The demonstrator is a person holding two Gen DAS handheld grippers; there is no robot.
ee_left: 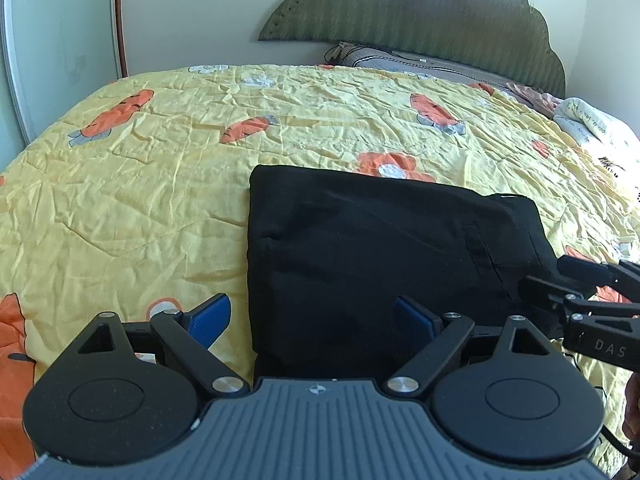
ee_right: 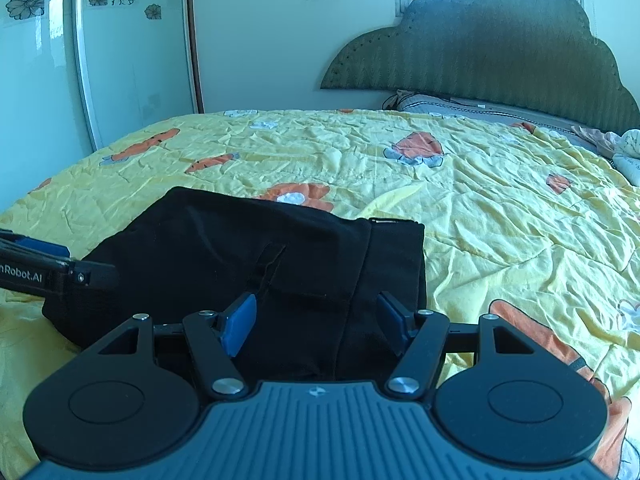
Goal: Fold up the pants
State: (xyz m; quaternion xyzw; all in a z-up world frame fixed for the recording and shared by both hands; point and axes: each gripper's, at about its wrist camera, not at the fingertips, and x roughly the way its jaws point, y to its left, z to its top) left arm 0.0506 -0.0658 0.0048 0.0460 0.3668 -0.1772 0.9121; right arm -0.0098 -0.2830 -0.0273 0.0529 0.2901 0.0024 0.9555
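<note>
The black pants [ee_left: 372,240] lie folded into a compact rectangle on the yellow carrot-print bedspread [ee_left: 140,184]. They also show in the right wrist view [ee_right: 248,264]. My left gripper [ee_left: 314,318] is open, its blue pads straddling the near left edge of the pants, holding nothing. My right gripper [ee_right: 318,322] is open over the near right part of the pants, empty. The right gripper's fingers [ee_left: 552,292] show at the right edge of the left wrist view. The left gripper's finger [ee_right: 60,272] shows at the left of the right wrist view.
A green scalloped headboard [ee_left: 420,12] and a pillow [ee_left: 420,62] are at the far end. A white printed cloth [ee_left: 588,120] lies at the far right. A wardrobe with flower decals [ee_right: 100,40] stands left of the bed.
</note>
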